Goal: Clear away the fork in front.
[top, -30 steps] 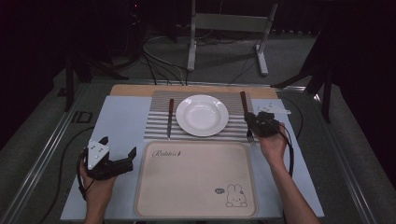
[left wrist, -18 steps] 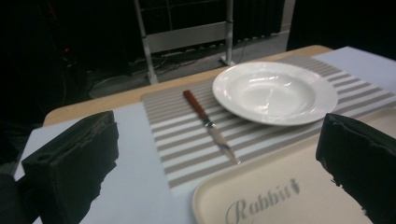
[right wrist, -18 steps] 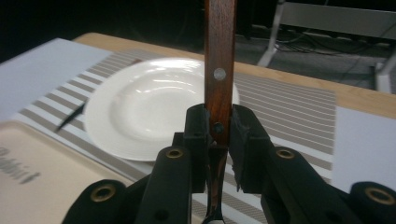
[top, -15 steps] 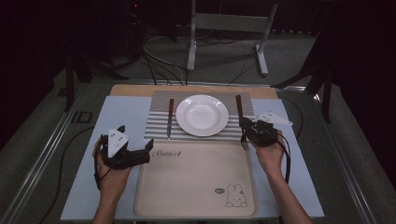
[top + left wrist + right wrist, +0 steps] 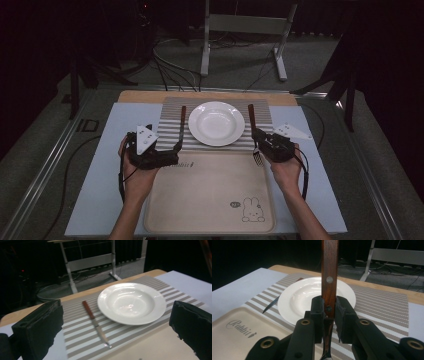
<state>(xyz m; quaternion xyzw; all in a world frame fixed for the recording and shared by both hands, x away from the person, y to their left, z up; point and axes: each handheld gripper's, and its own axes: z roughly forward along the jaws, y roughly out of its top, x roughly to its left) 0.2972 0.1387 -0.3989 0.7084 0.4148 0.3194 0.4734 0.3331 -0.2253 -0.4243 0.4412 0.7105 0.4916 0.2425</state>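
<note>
Fork (image 5: 251, 117) with dark wooden handle and metal tines, pinched across the handle by right gripper (image 5: 257, 136), jaws clenched on the wood just below a rivet. Lies lengthwise along the right edge of striped placemat (image 5: 170, 125), handle toward the far edge of the tabletop, tines toward the near edge, just over the far right corner of beige tray (image 5: 210, 200). Cannot tell whether lifted or resting on the mat.

Left gripper (image 5: 170, 154) released, jaws spread wide and holding nothing, hovering at the far left corner of the tray and facing knife (image 5: 95, 323) and white plate (image 5: 216, 123). Knife flat on the left part of the placemat, just beside the plate, apart from it.

Judging by looks: light and rigid, no flex under the pinch. Wood probably grippy enough, the polished metal neck and tines likely slick, so best taken on the handle as here. Held fairly near the neck, so most of the handle sticks out beyond the jaws; may swivel if swung fast. Plate likely heavier and breakable
</note>
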